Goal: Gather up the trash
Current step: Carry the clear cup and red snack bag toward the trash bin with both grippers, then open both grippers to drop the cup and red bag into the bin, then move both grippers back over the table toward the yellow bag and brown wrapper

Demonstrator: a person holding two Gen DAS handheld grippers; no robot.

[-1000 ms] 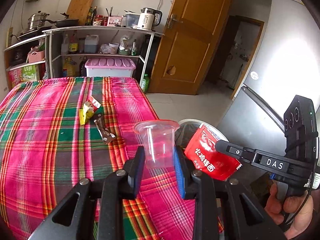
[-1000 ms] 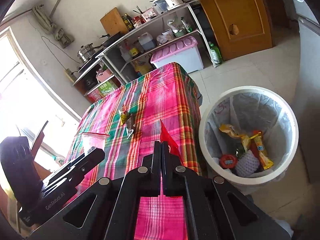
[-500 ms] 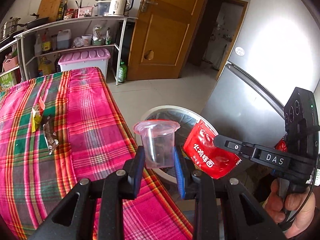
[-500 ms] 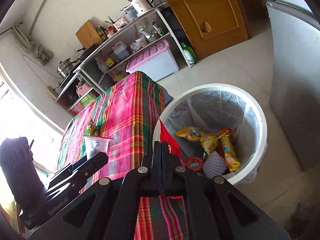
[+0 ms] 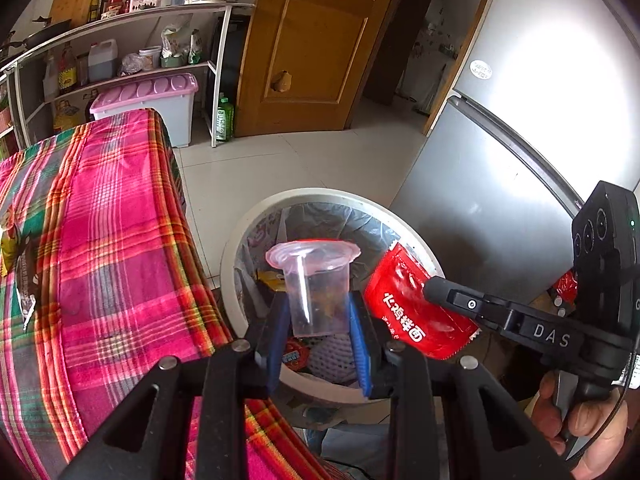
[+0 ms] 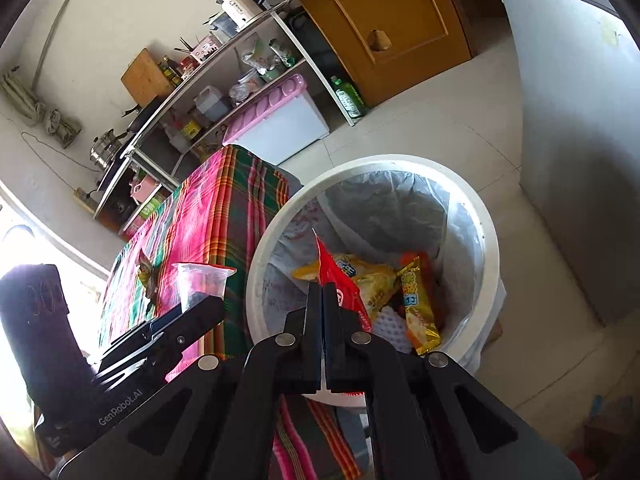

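My left gripper (image 5: 318, 312) is shut on a clear plastic cup (image 5: 314, 286) with a pink rim, held upright over the white trash bin (image 5: 240, 240). To its right, my right gripper (image 5: 430, 286) is shut on a red noodle sachet (image 5: 408, 308), also above the bin's rim. In the right wrist view the right gripper (image 6: 322, 292) pinches the red sachet (image 6: 334, 276) edge-on over the bin (image 6: 486, 248). The cup (image 6: 200, 284) and left gripper (image 6: 208, 308) show at the left. Snack wrappers (image 6: 414, 300) lie in the bin.
A table under a pink plaid cloth (image 5: 100, 240) stands left of the bin, with a yellow wrapper (image 5: 6, 248) and a dark wrapper (image 5: 26, 280) on it. A silver fridge (image 5: 500, 184) stands to the right. A wooden door (image 5: 316, 40), shelves and a pink-lidded box (image 5: 148, 92) lie beyond.
Both grippers have moved right, off the table to above the bin, and lower, each keeping its hold. The bin now fills the middle of both views.
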